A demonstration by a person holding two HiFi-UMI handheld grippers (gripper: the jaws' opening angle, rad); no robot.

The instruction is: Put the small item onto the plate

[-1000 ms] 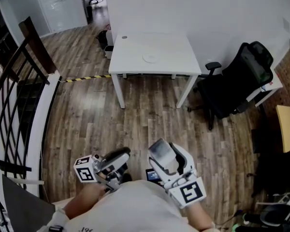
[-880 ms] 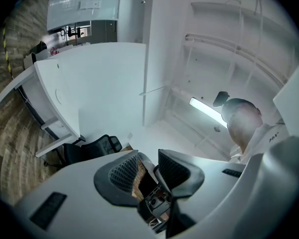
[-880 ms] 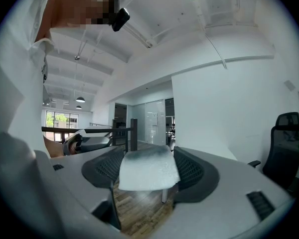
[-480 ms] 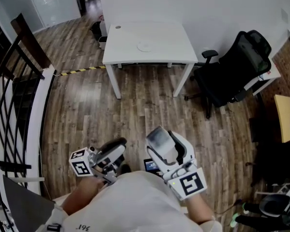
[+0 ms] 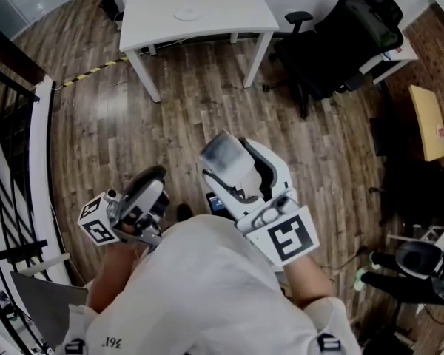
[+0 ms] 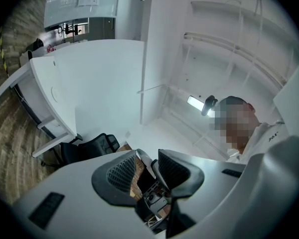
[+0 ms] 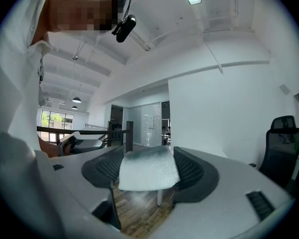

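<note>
The small item (image 7: 148, 169), a pale, rough-textured spongy block with a darker grey top edge, is clamped between the jaws of the right gripper (image 5: 228, 161), held close in front of the person's body. The left gripper (image 6: 147, 166) beside it has its jaws parted around nothing. Below lies a brown wooden plank floor (image 5: 207, 102), and well beyond stand a white rectangular tabletop (image 5: 222, 2) carrying a small round white plate (image 5: 186, 12), and a black office chair (image 5: 340, 35).

White shirt (image 5: 200, 294); grey-white left hand-held gripper (image 5: 148, 182), right hand-held gripper (image 5: 226, 157).
</note>
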